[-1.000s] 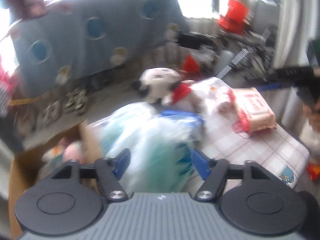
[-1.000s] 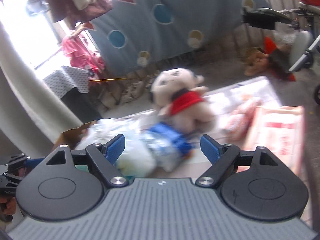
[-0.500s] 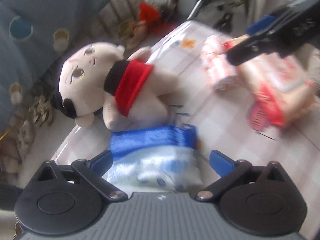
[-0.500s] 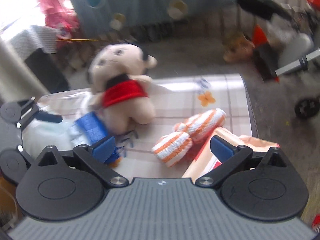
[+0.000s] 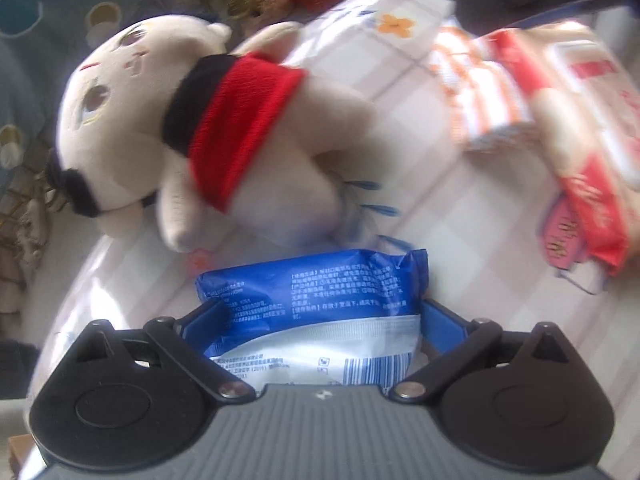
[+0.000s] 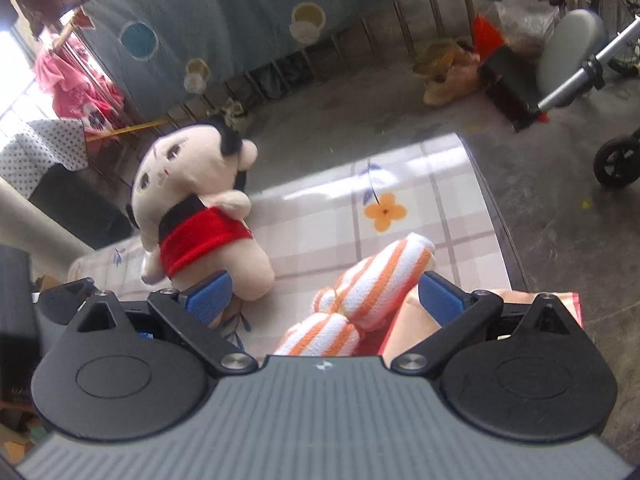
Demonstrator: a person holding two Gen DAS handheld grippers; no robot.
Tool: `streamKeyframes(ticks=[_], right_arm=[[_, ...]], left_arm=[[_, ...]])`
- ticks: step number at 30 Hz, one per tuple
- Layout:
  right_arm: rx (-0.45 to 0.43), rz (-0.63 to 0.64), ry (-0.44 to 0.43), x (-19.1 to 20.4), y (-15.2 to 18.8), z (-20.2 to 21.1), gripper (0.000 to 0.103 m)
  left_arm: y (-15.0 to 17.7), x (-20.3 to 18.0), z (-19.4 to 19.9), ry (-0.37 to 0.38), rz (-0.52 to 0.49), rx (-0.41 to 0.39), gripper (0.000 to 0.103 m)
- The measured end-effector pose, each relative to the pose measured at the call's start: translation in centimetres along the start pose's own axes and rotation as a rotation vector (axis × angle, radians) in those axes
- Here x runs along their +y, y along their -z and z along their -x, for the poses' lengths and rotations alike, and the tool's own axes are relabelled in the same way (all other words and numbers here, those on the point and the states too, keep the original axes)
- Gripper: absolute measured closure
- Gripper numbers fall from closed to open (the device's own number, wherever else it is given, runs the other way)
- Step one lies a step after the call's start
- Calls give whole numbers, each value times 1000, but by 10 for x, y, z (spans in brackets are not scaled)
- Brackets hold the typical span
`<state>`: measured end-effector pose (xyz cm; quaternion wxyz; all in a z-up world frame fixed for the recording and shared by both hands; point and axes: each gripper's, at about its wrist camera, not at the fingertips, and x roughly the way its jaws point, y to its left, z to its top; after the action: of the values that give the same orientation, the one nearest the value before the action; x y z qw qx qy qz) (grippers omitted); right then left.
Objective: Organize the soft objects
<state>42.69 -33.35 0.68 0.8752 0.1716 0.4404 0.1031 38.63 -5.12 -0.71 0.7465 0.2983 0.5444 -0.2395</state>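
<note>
My left gripper [image 5: 320,320] has just opened wide around a blue and white plastic packet [image 5: 316,300], near a cream plush doll [image 5: 208,120].

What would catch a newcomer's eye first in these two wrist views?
Most likely the plush doll in its red top, lying on the checked tablecloth near the table's far left corner. Next, the blue-and-white packet sitting between the open left gripper, and the orange-striped rolled cloth lying between the open right gripper, beside a red-and-white pack.
</note>
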Motion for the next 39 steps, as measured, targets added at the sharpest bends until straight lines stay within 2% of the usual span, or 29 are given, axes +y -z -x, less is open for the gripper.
streamKeyframes(ticks=[4, 8, 11, 15, 17, 19, 20, 24, 26, 31, 35, 39], right_arm=[[13, 67, 25, 14, 4, -1, 6], [88, 119, 35, 28, 4, -14, 22], [153, 120, 54, 34, 4, -27, 24], [255, 81, 52, 31, 0, -46, 24], [266, 54, 56, 30, -2, -54, 25], [257, 89, 98, 39, -1, -59, 37], [249, 117, 115, 44, 1, -63, 60], [234, 172, 114, 59, 11, -67, 64], [266, 157, 56, 64, 17, -66, 65], [307, 204, -2, 87, 46, -52, 65], [362, 200, -70, 100, 72, -38, 65], [379, 247, -60, 113, 99, -18, 65]], left_arm=[[16, -33, 10, 46, -99, -32, 2], [36, -67, 21, 72, -221, -33, 2], [49, -86, 26, 43, -292, -54, 5], [59, -95, 31, 18, -309, -85, 8], [65, -101, 35, 12, -324, -98, 8], [68, -114, 39, -5, -365, -108, 9], [67, -116, 41, -8, -378, -106, 9], [71, -135, 53, -13, -458, -102, 12], [82, -146, 57, -12, -512, -121, 12], [118, -176, 66, -29, -694, -194, 12], [135, -178, 78, 66, -657, -223, 10], [165, -195, 86, 63, -736, -220, 8]])
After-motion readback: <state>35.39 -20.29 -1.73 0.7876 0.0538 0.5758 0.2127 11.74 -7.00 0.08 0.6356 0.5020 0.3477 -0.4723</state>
